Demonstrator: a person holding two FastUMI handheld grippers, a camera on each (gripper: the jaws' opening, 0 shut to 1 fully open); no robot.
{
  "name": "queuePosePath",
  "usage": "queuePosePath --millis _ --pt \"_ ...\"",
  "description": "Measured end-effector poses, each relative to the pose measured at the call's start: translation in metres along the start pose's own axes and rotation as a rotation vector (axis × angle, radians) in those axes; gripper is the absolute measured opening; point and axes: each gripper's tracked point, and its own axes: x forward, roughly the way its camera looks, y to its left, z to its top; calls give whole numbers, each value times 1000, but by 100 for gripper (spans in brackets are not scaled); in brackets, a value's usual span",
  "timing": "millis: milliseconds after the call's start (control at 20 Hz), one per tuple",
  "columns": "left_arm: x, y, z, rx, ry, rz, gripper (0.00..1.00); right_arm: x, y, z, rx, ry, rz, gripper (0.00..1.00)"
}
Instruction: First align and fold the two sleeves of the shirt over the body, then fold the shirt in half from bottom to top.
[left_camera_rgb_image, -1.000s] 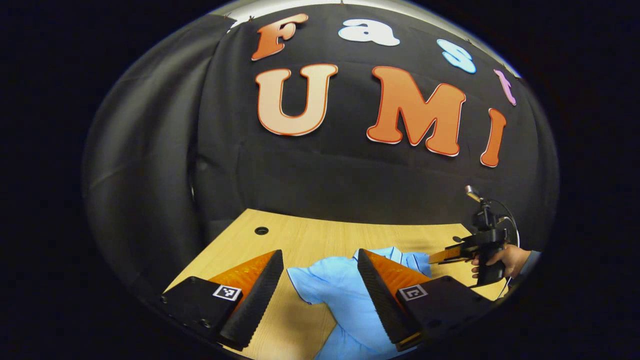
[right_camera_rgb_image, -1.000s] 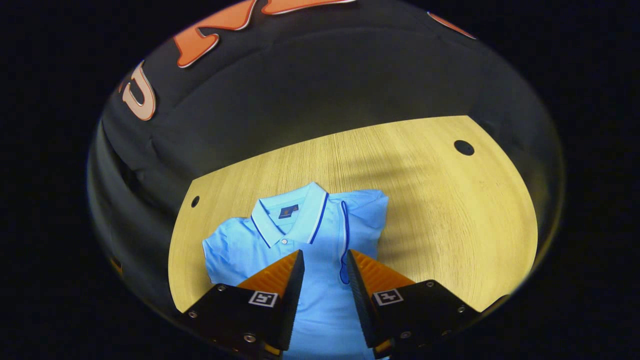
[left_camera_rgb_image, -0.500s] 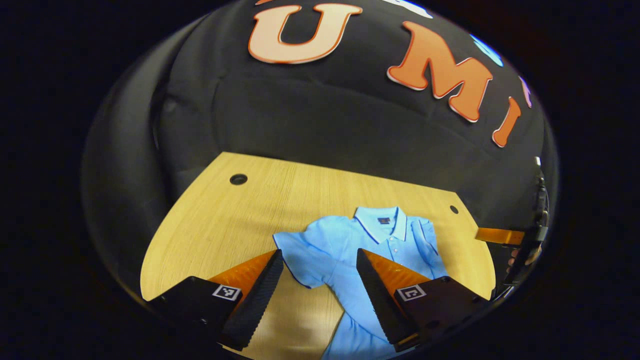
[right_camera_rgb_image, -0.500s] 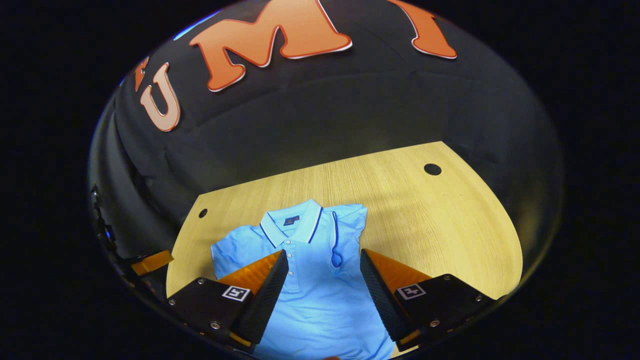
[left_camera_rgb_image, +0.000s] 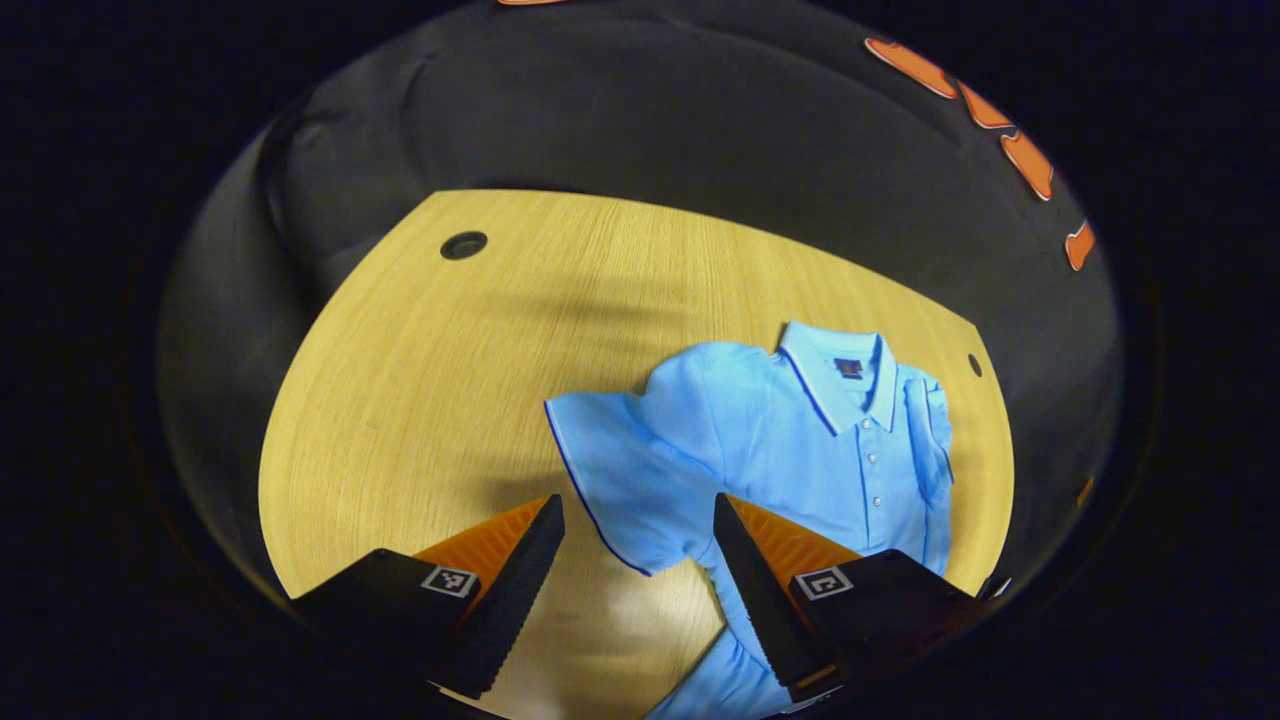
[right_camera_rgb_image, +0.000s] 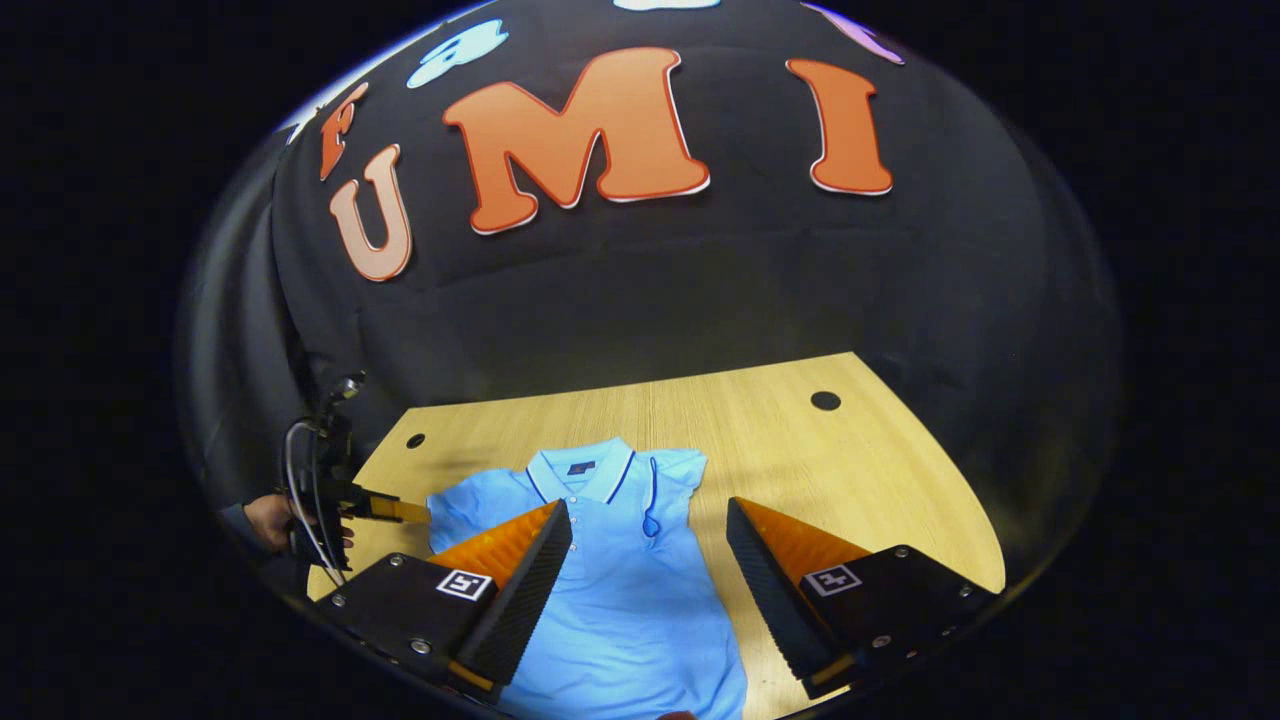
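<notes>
Since a second ago the left gripper (left_camera_rgb_image: 638, 560) has tilted down over the unfolded sleeve (left_camera_rgb_image: 620, 480) of the polo shirt (right_camera_rgb_image: 620, 560), fingers wide, empty, probably to grasp it. Right gripper (right_camera_rgb_image: 650, 570) hovers spread, empty, above the wooden table (right_camera_rgb_image: 850, 470).

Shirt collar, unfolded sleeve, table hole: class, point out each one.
Collar (left_camera_rgb_image: 838, 372): left gripper view, on its inner band.
Unfolded sleeve (left_camera_rgb_image: 615, 475): left gripper view, mid-sleeve.
Table hole (left_camera_rgb_image: 463, 244): left gripper view, its centre.
</notes>
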Motion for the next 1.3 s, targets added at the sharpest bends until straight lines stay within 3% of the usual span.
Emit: queuePosePath --millis 150,400,600,650,700,900,1050,1300 --pt "17 -2 -6 -5 64 33 99 -18 -16 11 -45 -89 -30 98" --pt "38 5 -4 -41 120 86 100 -43 -29 12 -83 -138 -63 97" --pt "53 9 -6 -36 143 140 84 -58 -37 9 -68 -140 -80 97" --pt "53 7 -1 -22 129 139 73 -62 -39 8 -68 -141 -84 97" --pt "53 5 4 -19 114 132 68 -67 -44 7 -69 -143 -95 97" --pt "53 -10 4 -16 111 76 16 -81 -57 -4 -39 -128 -126 97" --pt "44 -26 12 1 68 24 10 -89 -63 -11 -6 -118 -148 97" --pt "17 -75 32 104 -4 -63 12 -96 -63 -30 27 -80 -165 97"
